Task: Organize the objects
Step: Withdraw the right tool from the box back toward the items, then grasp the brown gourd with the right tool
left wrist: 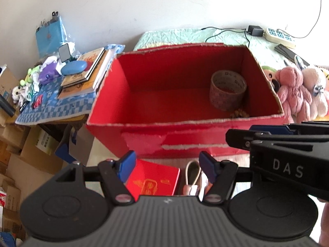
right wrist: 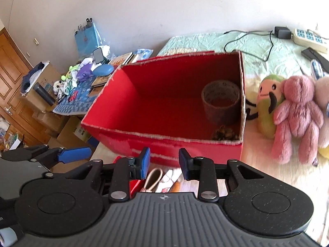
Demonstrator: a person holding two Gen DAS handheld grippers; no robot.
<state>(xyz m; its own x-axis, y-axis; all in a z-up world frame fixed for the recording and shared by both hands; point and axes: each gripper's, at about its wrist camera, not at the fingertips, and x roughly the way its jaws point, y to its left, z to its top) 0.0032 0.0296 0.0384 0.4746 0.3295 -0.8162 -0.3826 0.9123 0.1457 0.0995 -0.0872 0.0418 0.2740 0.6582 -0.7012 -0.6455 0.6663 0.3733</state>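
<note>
An open red cardboard box (left wrist: 144, 140) (right wrist: 115, 135) stands on the bed. Inside at its right end stands a brown tape roll (left wrist: 227, 90) (right wrist: 221, 105), with a small brownish object (right wrist: 224, 133) in front of it. My left gripper (left wrist: 167, 167) is open, just short of the box's near wall, above a red booklet (left wrist: 153, 180) and a small beige-looped item (left wrist: 192, 177) (right wrist: 153, 178). My right gripper (right wrist: 164, 162) is open with nothing between its fingers, over the same looped item. Each gripper shows at the edge of the other's view.
Plush toys lie right of the box: a pink bear (right wrist: 296, 111) (left wrist: 296, 90) and a green-yellow one (right wrist: 267, 103). A power strip (right wrist: 308, 37), charger and cables lie on the bed behind. A cluttered side table (left wrist: 51, 107) with books stands left, above cardboard boxes (left wrist: 39, 148).
</note>
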